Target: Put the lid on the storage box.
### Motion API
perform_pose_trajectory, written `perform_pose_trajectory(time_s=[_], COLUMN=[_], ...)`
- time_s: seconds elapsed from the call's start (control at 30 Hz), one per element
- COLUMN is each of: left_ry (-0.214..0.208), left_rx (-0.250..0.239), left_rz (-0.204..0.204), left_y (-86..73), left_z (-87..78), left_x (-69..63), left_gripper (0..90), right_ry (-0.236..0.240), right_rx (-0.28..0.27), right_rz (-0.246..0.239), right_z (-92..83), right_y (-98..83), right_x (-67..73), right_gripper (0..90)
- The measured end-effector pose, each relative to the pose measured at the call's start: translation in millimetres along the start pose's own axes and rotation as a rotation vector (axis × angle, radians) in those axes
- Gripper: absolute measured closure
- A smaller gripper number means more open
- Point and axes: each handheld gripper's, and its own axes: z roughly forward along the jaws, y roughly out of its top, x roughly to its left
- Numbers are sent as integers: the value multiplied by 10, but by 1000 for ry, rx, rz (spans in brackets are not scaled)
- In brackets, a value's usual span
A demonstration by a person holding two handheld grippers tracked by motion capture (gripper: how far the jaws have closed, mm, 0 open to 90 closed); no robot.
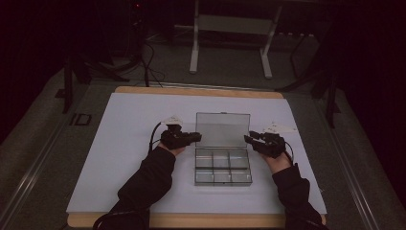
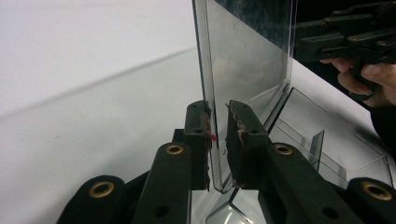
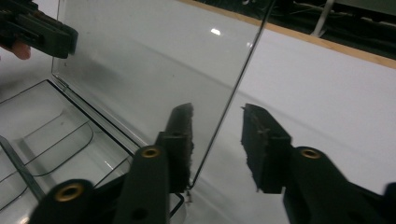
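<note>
Box: clear plastic compartment box (image 1: 223, 167), its flat transparent lid (image 1: 222, 129) standing upright, between the two claws on the white table sheet (image 1: 124, 158).
Left gripper (image 1: 195, 138): jaws together, clamped on the lid's side edge; in the left gripper view the edge sits between the worn pads (image 2: 233, 140).
Right gripper (image 1: 249, 140): jaws apart, straddling the lid's opposite edge (image 3: 229, 107), pads off it.
Compartments: just below both claws.
</note>
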Motion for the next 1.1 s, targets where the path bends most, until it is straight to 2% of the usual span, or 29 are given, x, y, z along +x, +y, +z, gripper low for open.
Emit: perform_pose_trajectory(time_s=[0.27,0.47,0.63,1.0,1.1], left_ry=[-5,16,27,31,37], left_rx=[-4,-21,-8,-5,-4], left_rz=[6,6,32,62,83], left_y=[-7,7,38,22,9], left_z=[-5,-53,-110,-169,-194], left_x=[7,-23,-89,-177,-225], left_gripper=[803,803,832,817,807], right_ry=[2,9,22,58,64], right_rx=[-8,-13,-19,-27,-33], right_rz=[13,17,12,6,-6], right_z=[60,17,-41,-141,-183], right_y=[14,11,16,-7,-22], right_x=[4,-10,-3,16,41], right_gripper=[738,788,824,838,838])
